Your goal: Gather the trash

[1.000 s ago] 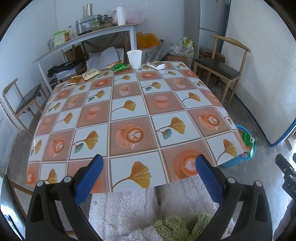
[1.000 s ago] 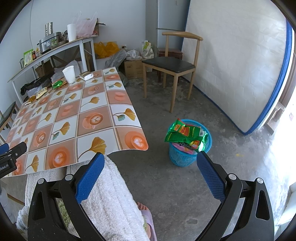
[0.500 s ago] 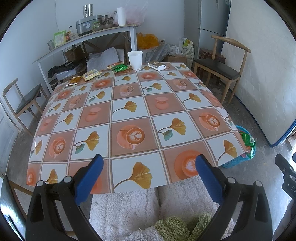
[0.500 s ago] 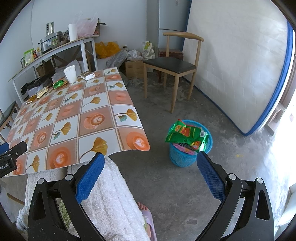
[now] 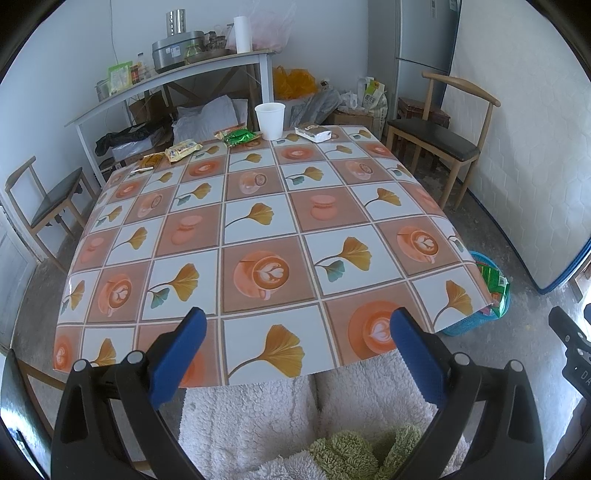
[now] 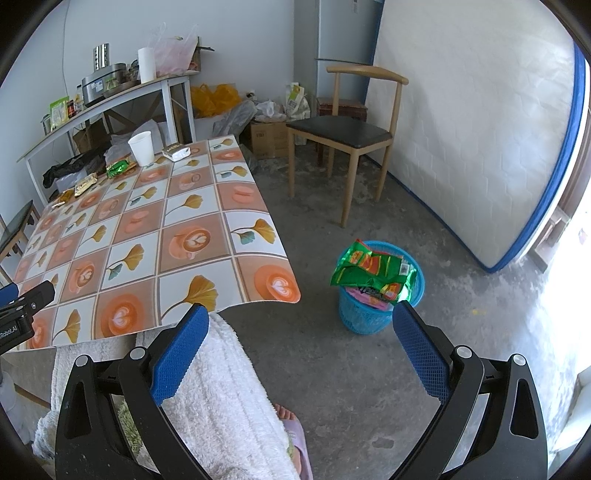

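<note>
Lived-in home, a rough dining and storage room. Bare concrete floor [image 6: 332,369], white walls. Centre: a desk [image 5: 258,236] under a printed oilcloth of leaves and coffee cups. Wooden chairs with dark seats, one at right of frame [image 5: 439,140], one at left [image 5: 48,199]. Upper left: a shelf table [image 5: 177,77] carrying a metal cooker, jars and a paper roll. A fridge [image 5: 424,33] upper right; a mattress [image 6: 480,129] leans on the right wall. Bags and cartons [image 6: 266,136] pile in the far corner.

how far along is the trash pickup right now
Partly done: a big green wrapper and other packets already sit in the blue basket. Nothing is in hand; the left tool and right tool are both open. Left: the paper cup, green packet, silver packet and yellow wrappers at the table's far edge.
</note>
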